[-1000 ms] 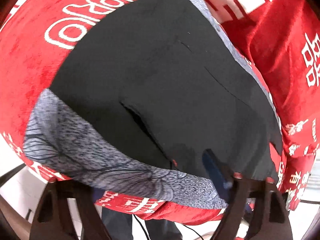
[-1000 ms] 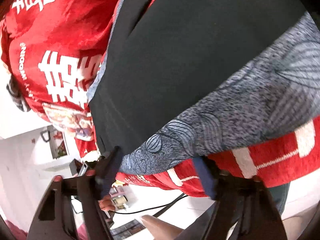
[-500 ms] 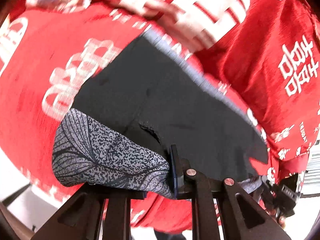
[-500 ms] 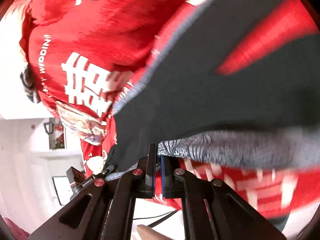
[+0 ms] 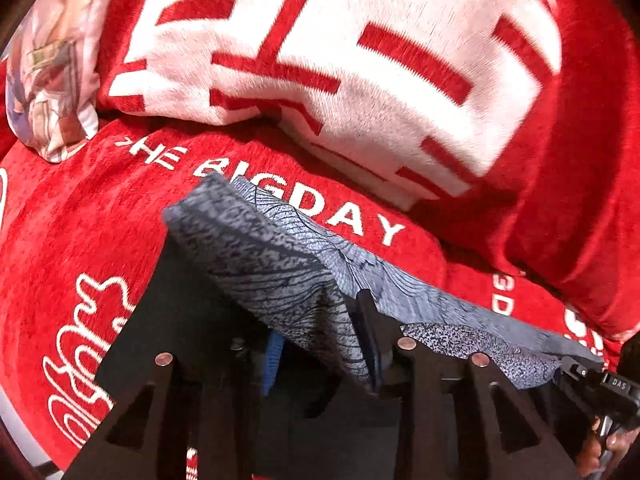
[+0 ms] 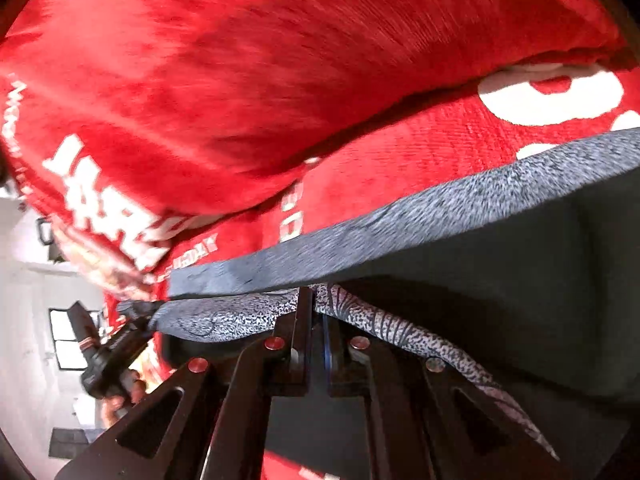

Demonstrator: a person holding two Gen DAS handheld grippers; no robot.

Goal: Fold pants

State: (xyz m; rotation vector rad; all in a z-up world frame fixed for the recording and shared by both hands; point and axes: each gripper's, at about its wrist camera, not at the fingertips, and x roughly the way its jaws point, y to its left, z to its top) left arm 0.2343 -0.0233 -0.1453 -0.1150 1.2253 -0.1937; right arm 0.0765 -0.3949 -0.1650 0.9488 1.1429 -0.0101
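Fingers first: on my left gripper [image 5: 320, 344] they're clamped on the grey speckled leaf-print waistband [image 5: 280, 276] of the black pants [image 6: 520, 264], band bunched thick between the pads and folding over the right-hand finger [image 5: 370, 332]. On my right gripper [image 6: 316, 324] the fingers sit nearly together w/ only a thin fold of the same printed band pinched between them.

From the right wrist cam, the band runs out both sides of the pinch: a short piece to the left, a longer twisted strip trailing down to the lower right. Above it is a second grey edge, w/ the dark pant cloth spreading off to the right.

From the left wrist cam, the band stretches from my grip across to the lower right, where the other gripper [image 5: 600, 384] and a bit of the person's hand [image 5: 600, 444] show at the frame edge. So the pants hang lifted between the two grips, doubled over, above the red plush blanket [image 5: 100, 240] w/ white lettering. Can't tell if the lower cloth touches it.

Behind: a red cushion w/ big white characters [image 5: 340, 60], and a pale printed pillow [image 5: 52, 76] at upper left. View's motion-blurred on the right cam.
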